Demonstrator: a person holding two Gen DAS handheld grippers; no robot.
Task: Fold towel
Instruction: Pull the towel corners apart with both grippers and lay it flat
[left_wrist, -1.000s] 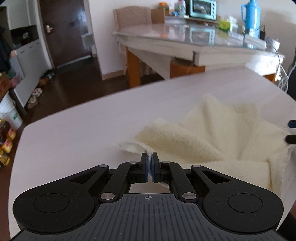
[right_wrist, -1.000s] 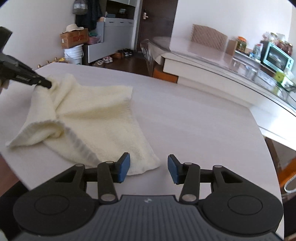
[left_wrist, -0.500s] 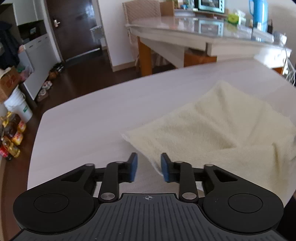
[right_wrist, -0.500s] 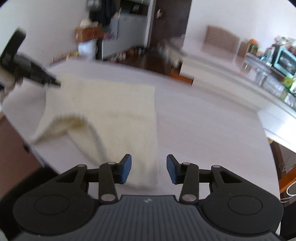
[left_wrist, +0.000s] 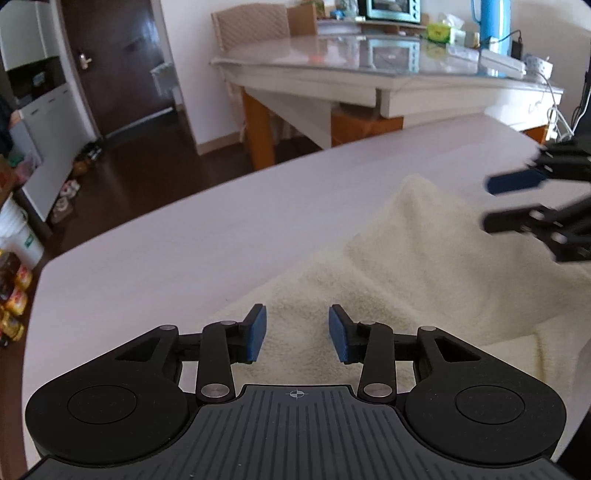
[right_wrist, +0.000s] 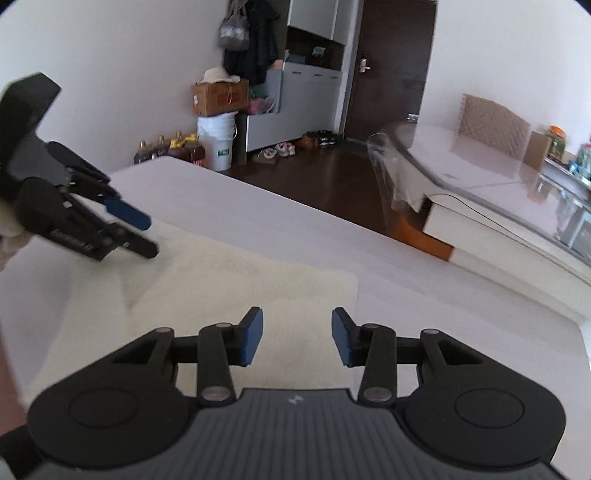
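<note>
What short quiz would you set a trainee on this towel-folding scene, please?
1. True or false: the towel lies on the floor.
2. What does the right claw grip? A) a towel corner B) nothing C) a cup
3. What colour is the tall flask on the far table?

Key: 1. False: it lies on the white table. 2. B: its pads stand apart above the towel. 3. Blue.
</note>
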